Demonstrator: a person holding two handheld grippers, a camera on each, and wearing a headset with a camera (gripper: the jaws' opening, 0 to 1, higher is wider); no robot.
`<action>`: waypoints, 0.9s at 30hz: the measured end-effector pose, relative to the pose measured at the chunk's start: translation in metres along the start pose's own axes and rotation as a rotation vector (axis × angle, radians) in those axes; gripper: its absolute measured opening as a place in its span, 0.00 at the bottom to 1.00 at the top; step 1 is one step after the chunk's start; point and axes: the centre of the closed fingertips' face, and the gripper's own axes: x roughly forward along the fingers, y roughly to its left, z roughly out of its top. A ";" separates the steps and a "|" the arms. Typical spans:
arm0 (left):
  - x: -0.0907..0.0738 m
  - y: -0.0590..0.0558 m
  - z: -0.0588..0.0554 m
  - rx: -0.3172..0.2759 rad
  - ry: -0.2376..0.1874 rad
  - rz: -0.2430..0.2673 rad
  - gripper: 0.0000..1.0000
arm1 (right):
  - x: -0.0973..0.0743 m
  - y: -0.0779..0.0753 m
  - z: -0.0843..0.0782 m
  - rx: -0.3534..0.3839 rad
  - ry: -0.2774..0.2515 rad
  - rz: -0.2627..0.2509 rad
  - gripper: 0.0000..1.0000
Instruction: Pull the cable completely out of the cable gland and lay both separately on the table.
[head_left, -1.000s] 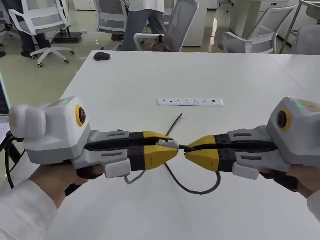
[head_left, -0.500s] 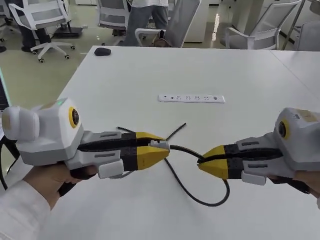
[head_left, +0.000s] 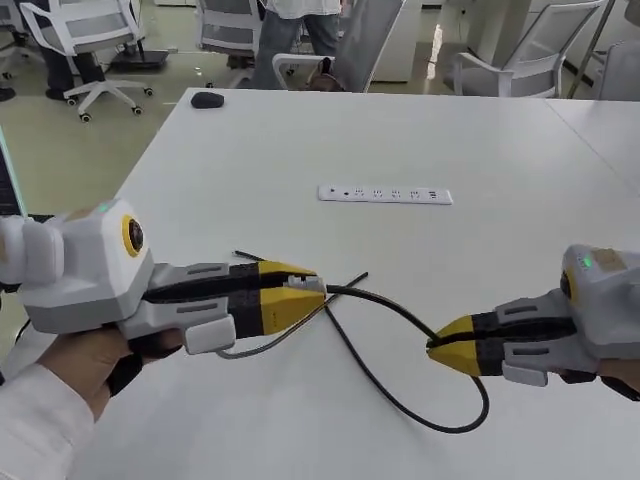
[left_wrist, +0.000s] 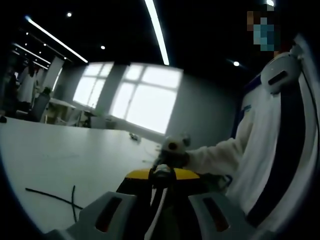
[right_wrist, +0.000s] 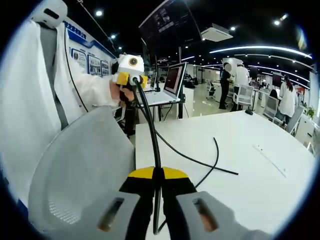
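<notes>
Farther apart than a second ago, the left hand-held gripper (head_left: 322, 290) and the right hand-held gripper (head_left: 432, 347) hang above the white table (head_left: 300, 150), where a power strip (head_left: 385, 195) lies farther off. More black cable (head_left: 375, 296) stretches between them. The right one pinches the cable, whose slack loops on the table. The left one is clenched on the pale cable gland (head_left: 305, 285), with the cable running out of it.

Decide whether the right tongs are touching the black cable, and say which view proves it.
Touching. In the right gripper view the black cable runs straight into the right tongs, pinched between their shut jaws.
</notes>
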 end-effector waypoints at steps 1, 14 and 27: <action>0.000 0.000 0.000 0.003 0.001 0.003 0.16 | 0.000 0.000 0.000 0.002 0.000 -0.003 0.02; 0.002 0.004 0.004 0.022 -0.015 0.027 0.16 | -0.002 -0.005 0.005 0.018 0.011 -0.025 0.03; 0.011 0.004 0.002 0.033 -0.007 0.051 0.16 | 0.004 0.015 0.088 -0.055 -0.136 0.039 0.22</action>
